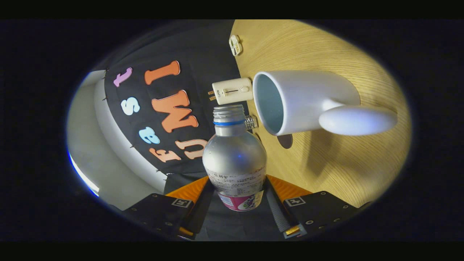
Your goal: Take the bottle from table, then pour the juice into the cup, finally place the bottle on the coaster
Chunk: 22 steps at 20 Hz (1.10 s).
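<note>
A: Since the claw [239,214] is clenched on the bottle [235,159], one finger pressing each side low on the labelled part, I'd say the take step is done & we're mid-pour, or about to be.

B: Agreed. Whole view is rolled over, so the desk [326,174] looks like a wall on one side. That's the tilt for pouring, prob.

A: Bottle cap is off, threaded neck bare w/ a blue ring under it. Mouth points ahead of the fingers, near the rim of the cup [301,101] but not over it yet, as far as I can tell.

B: Cup is the white mug, opening facing the bottle, handle sticking out toward the cam. It stands on the desk; it only looks sideways bc of the roll.

A: Can't see any juice running. Bottle is silvery, not see-through, so fill level unknown.

B: Low grip makes sense: leaves the neck free to reach the cup.

A: Small dark round patch on the desk just beneath the cup's rim, maybe the coaster [285,140]? Mostly hidden, can't be sure.

B: Also a cream plug-like gadget [232,91] beyond the bottle mouth, next to the cup. Not task stuff.
</note>
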### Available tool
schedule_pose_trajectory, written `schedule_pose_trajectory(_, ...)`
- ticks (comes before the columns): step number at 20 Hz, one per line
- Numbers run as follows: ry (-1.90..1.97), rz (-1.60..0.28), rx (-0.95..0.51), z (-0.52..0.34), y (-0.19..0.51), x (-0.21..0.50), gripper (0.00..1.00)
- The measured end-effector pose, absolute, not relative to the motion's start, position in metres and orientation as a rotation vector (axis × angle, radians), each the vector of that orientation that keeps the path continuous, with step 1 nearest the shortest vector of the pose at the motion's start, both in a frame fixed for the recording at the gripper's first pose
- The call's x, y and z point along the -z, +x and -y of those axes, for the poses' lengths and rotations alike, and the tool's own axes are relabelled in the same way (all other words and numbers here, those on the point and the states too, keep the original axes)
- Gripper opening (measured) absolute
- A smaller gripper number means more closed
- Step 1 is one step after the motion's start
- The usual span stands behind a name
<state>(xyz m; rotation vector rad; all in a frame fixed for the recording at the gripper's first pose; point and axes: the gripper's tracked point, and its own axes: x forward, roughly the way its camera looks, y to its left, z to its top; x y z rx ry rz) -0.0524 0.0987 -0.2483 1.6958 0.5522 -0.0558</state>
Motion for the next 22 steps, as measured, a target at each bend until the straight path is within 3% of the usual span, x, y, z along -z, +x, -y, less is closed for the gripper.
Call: schedule_pose_trajectory(22,1.877,-0.485,0.051,-0.102,-0.043,0.229,0.78)
